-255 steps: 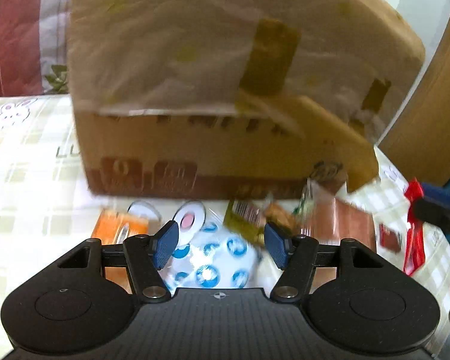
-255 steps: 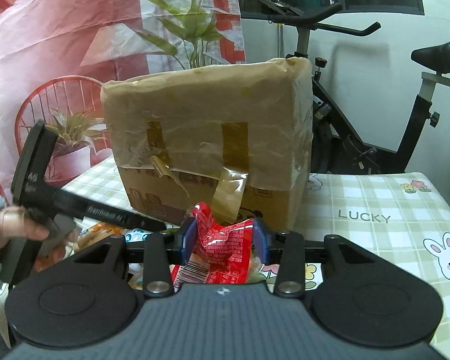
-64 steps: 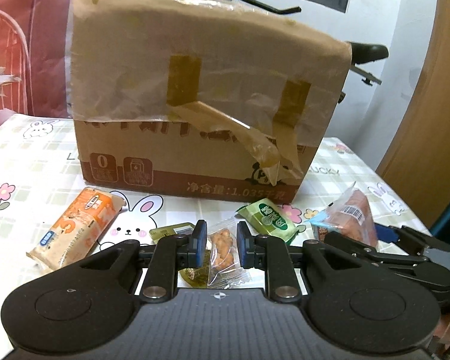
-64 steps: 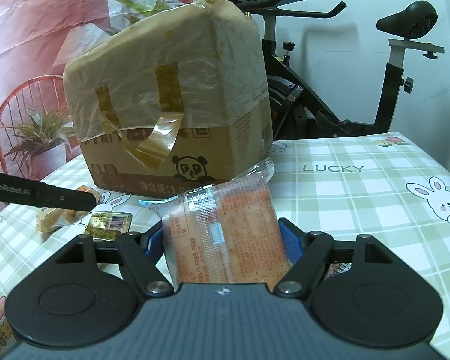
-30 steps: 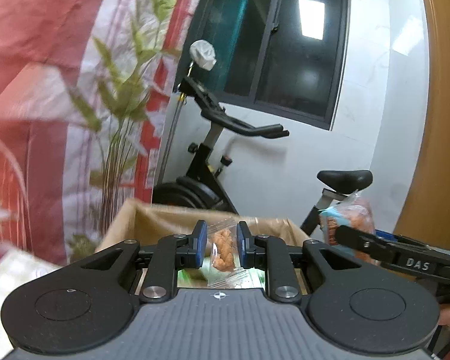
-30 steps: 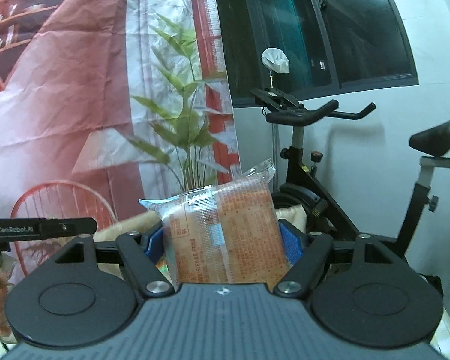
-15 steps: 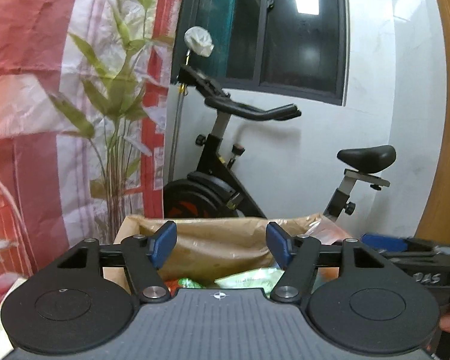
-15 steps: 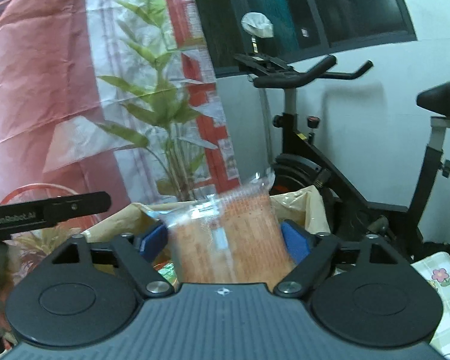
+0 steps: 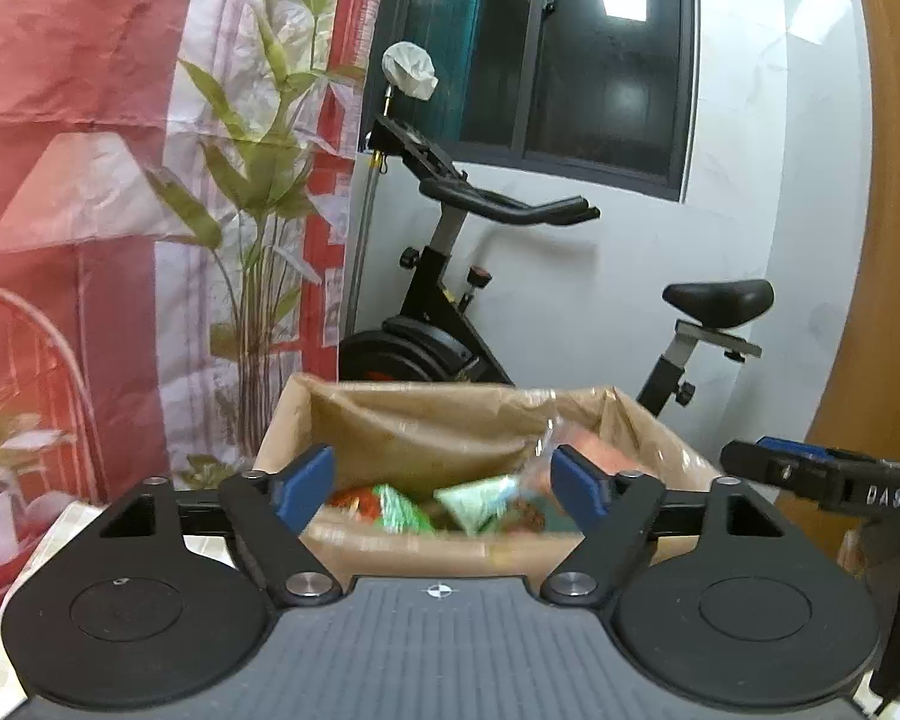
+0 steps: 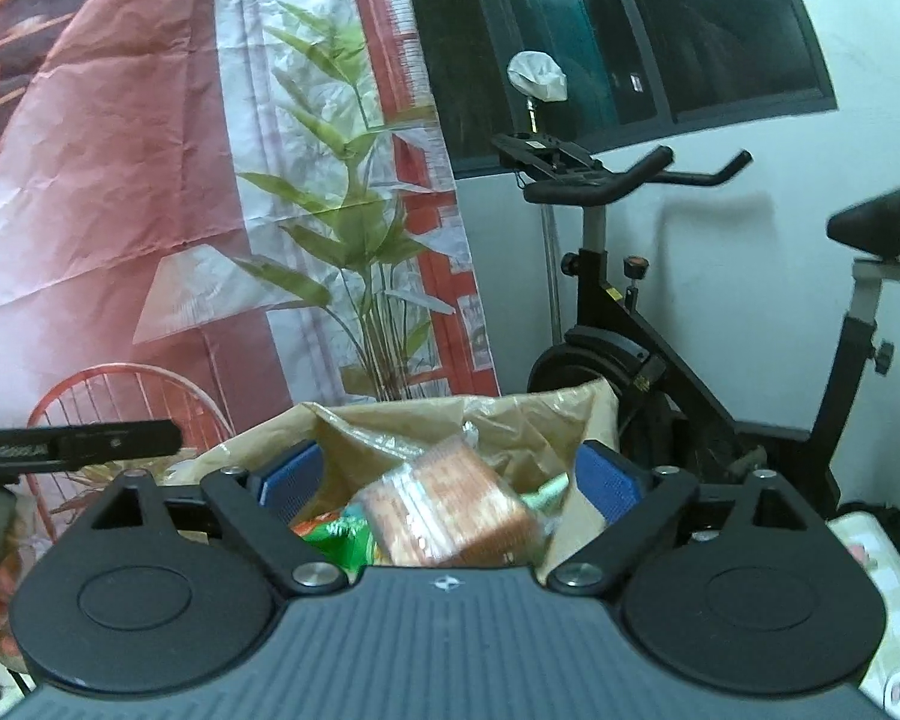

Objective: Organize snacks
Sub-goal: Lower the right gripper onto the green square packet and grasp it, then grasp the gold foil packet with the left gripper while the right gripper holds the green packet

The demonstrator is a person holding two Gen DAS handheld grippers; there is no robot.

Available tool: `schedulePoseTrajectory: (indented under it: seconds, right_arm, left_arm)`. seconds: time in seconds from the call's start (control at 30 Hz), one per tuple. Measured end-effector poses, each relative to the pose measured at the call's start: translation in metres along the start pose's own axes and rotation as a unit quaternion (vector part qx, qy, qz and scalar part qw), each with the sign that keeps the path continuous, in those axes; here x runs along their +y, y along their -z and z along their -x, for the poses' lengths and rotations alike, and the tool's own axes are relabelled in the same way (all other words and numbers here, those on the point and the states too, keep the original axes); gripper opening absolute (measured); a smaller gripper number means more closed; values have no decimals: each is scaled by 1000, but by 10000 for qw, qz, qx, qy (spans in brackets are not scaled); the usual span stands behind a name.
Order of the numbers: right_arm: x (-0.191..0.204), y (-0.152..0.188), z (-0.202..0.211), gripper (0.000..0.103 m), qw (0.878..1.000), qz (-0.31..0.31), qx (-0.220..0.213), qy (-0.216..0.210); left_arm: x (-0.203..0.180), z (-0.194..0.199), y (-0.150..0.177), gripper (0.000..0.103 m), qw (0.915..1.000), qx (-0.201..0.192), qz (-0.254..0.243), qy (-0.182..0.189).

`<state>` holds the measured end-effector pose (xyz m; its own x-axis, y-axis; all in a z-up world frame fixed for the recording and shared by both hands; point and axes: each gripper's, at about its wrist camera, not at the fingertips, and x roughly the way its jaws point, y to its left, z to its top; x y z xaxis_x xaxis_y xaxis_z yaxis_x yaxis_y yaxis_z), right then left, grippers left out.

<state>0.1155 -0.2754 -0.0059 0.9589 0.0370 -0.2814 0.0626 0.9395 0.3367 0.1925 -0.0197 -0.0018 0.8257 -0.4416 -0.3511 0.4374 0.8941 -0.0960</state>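
Note:
The open cardboard box (image 9: 414, 420) lined with plastic stands in front of both grippers; it also shows in the right wrist view (image 10: 390, 420). My left gripper (image 9: 444, 480) is open and empty above the box's near rim. Green and red snack packets (image 9: 474, 498) lie inside. My right gripper (image 10: 450, 480) is open; the orange cracker pack (image 10: 450, 504) is blurred between its jaws, free of the pads, over green packets (image 10: 336, 534) in the box. The right gripper's finger (image 9: 822, 474) shows at the right of the left wrist view.
An exercise bike (image 9: 450, 312) stands behind the box against the white wall. A red and white curtain with a plant print (image 10: 210, 180) hangs at the left. The checked tablecloth (image 10: 888, 600) shows at the lower right. The left gripper's finger (image 10: 78, 441) reaches in from the left.
Both grippers rose from the table to above the box. The left opened and let go the small nut packet. The right has just opened and the cracker pack is dropping into the box.

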Motion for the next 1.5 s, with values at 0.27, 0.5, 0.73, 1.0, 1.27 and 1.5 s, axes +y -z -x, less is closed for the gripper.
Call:
schedulePoseTrajectory:
  seconds: [0.27, 0.5, 0.73, 1.0, 1.27, 1.5]
  right_arm:
    - [-17, 38, 33, 93, 9994, -93, 316, -115]
    - [-25, 90, 33, 82, 9956, -124, 927, -51]
    - [-13, 142, -3, 69, 9847, 376, 1699, -61]
    - [-2, 174, -55, 63, 9697, 821, 2301, 3]
    - [-5, 195, -47, 43, 9655, 1029, 2379, 264]
    - [-7, 205, -19, 43, 9728, 848, 2105, 461]
  left_arm:
    - [10, 20, 50, 82, 9972, 732, 154, -15]
    - [20, 7, 91, 72, 9914, 1263, 310, -112]
    - [18, -10, 118, 64, 9877, 1458, 438, -351]
    - [16, -32, 140, 61, 9807, 1802, 638, -397]
    - [-3, -50, 168, 58, 9711, 2275, 700, -150]
    - [-27, -65, 192, 57, 9617, 2635, 738, 140]
